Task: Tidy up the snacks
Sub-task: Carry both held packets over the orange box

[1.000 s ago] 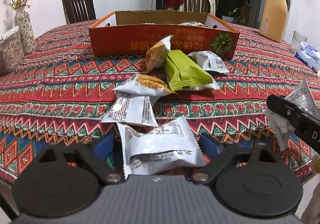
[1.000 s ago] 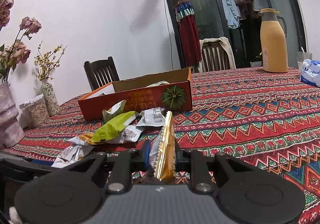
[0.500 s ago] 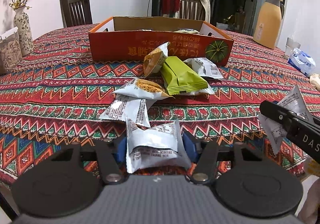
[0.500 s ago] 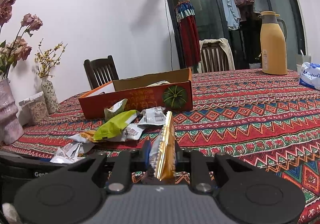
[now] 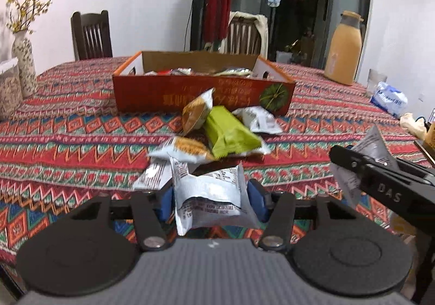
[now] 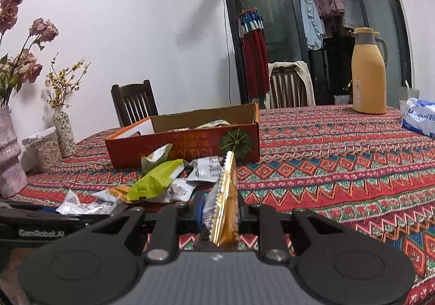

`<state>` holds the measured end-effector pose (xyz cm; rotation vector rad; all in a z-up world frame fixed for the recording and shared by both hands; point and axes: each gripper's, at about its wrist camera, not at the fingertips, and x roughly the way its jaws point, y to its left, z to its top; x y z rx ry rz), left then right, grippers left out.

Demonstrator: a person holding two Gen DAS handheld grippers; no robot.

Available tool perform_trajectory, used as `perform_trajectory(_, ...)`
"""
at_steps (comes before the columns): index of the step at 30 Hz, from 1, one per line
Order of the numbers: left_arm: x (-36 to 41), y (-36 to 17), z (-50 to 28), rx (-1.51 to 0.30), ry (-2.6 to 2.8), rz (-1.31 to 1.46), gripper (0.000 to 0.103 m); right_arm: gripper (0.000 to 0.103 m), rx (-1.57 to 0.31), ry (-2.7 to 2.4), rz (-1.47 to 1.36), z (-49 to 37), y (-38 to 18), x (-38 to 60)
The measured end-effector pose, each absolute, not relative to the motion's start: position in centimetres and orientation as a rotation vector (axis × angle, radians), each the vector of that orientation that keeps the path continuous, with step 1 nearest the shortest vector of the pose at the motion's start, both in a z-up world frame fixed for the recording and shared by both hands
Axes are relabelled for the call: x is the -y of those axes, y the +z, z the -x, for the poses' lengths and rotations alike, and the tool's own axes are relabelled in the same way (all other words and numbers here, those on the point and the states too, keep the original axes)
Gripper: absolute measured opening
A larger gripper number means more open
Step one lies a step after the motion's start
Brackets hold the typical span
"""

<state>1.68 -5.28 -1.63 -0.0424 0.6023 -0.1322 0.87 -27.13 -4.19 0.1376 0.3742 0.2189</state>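
Since the earlier frame, left gripper has closed from wide apart onto a white packet and lifted it off the cloth; right gripper is unchanged.

Table: covered in red zigzag-patterned cloth. Bears all items below.

Box: orange cardboard, open top, green pumpkin print on the front wall, at mid-table. Several wrapped snacks already show above its rim. Judged the destination.

Loose pile: lies on the cloth just in front of the box. Contents: one green packet, the largest; one orange-and-white packet leaning against the box front; further white packets, some overlapping. About five or six in all; exact count unclear.

Left gripper: jaws narrowed on the white packet, blue pads pressing both sides. Packet is crinkled foil, printed text facing the camera, buckled in the middle by the squeeze, clear of the table.

Right gripper: jaws nearly together on a thin packet, gold and white, held edge-on and upright, serrated seam visible. In the left view it hangs near the table's right edge.

Progress, as judged: partly done. Some snacks boxed, two in hand awaiting placement, pile still to clear.
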Motion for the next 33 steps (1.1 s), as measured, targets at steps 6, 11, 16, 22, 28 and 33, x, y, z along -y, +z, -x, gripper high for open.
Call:
perform_trajectory(6, 5.4, -0.1, -2.4, -0.552, -0.151, 0.047, 0.056, 0.02, -0.342, 0.212, -0.123, -1.8, -3.0, 26.7)
perform_trajectory(11, 5.2, 1.4, -3.6, -0.505, -0.153, 0.043, 0.057, 0.02, -0.318, 0.205, -0.109, -3.1, -1.9, 26.2)
perform_trajectory(16, 4.7, 3.2, -5.6, -0.458, -0.146, 0.037, 0.057, 0.02, -0.297, 0.198, -0.084, -5.1, -0.7, 25.5)
perform_trajectory(22, 4.0, 4.7, -8.8, -0.43, -0.126, 0.037, 0.057, 0.02, -0.266, 0.187, -0.062, -8.2, 0.9, 24.6)
perform_trajectory(28, 3.0, 6.1, -12.5, -0.418, -0.094, 0.048, 0.057, 0.02, -0.246, 0.177, -0.044, -12.3, 2.6, 23.8)
perform_trajectory(33, 2.2, 7.0, -16.2, -0.414, -0.055, 0.061, 0.057, 0.02, -0.24, 0.172, -0.031, -15.9, 3.8, 23.0)
